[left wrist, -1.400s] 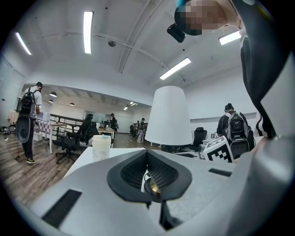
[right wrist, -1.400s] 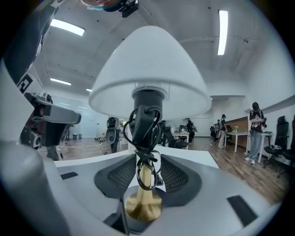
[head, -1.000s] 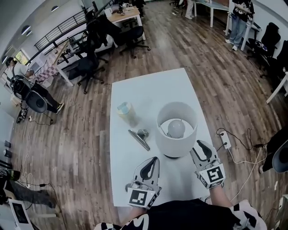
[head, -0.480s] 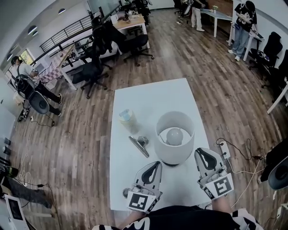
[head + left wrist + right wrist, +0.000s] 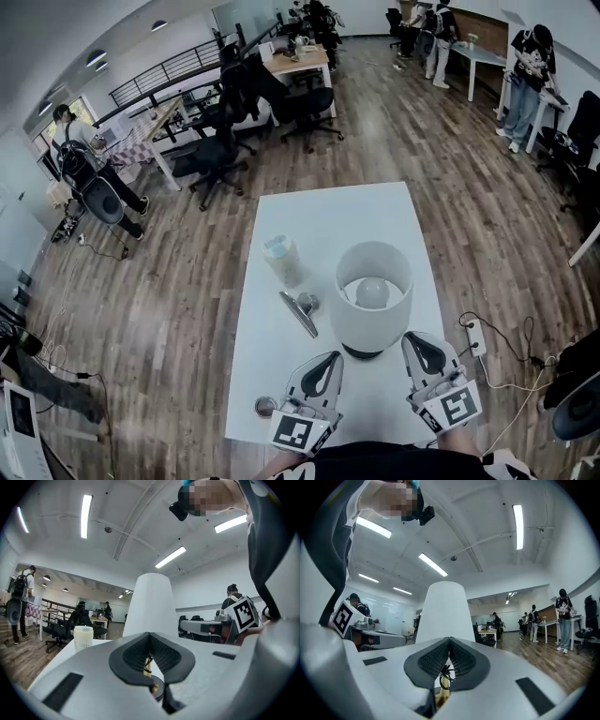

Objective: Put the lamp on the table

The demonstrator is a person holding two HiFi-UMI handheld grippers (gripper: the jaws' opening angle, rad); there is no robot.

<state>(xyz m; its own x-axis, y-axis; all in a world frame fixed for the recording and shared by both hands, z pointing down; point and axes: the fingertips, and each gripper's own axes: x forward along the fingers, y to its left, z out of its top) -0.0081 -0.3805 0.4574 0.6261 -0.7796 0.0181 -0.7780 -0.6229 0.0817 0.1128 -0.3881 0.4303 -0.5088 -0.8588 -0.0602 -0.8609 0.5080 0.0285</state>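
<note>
The lamp [image 5: 373, 295], with a white shade and a bulb showing inside, stands upright on the white table [image 5: 328, 211], near its front right. Both grippers are just short of it on my side, apart from it. My left gripper [image 5: 323, 362] points at the lamp's base from the front left, jaws shut and empty. My right gripper [image 5: 419, 343] is at the lamp's front right, also shut on nothing. In the left gripper view the shade [image 5: 151, 604] rises behind the closed jaws [image 5: 149, 634]. The right gripper view shows the shade [image 5: 444, 611] the same way behind its jaws [image 5: 450, 640].
A pale lidded cup [image 5: 283, 260] stands on the table left of the lamp, and a metal piece [image 5: 298, 310] lies between them. A small round object [image 5: 265, 406] sits at the front left corner. A power strip [image 5: 472, 337] and cables lie on the floor to the right. Office chairs and people are further back.
The right gripper's jaws have closed from wide open. Both grippers have drawn back a little from the lamp, which stays standing on the table.
</note>
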